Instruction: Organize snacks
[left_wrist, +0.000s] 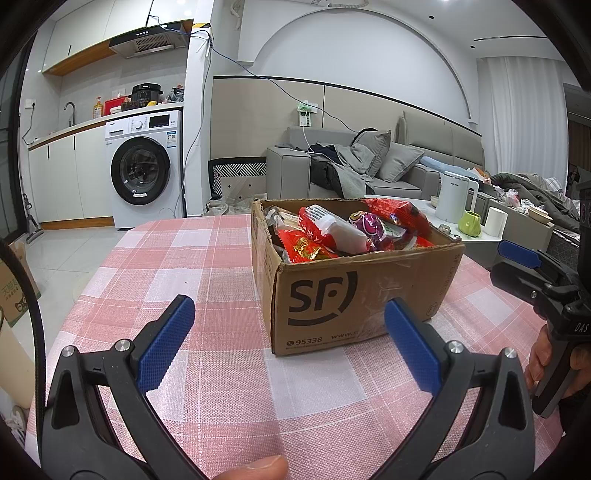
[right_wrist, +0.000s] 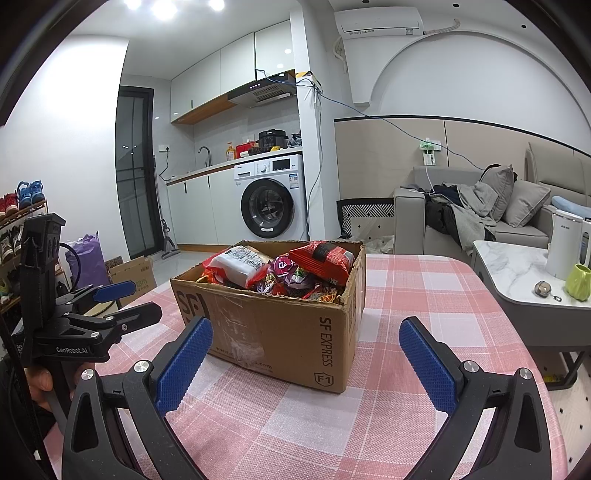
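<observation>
While fingers spread, box (left_wrist: 354, 295) mid-table, tablecloth (left_wrist: 207, 266) around.

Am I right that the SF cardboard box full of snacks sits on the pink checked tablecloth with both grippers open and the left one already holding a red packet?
Not quite. The left gripper holds nothing: in the left wrist view its jaws stand wide open and empty, short of the cardboard box. The rest holds: snacks fill the box on the tablecloth, and the right gripper is open too.
</observation>
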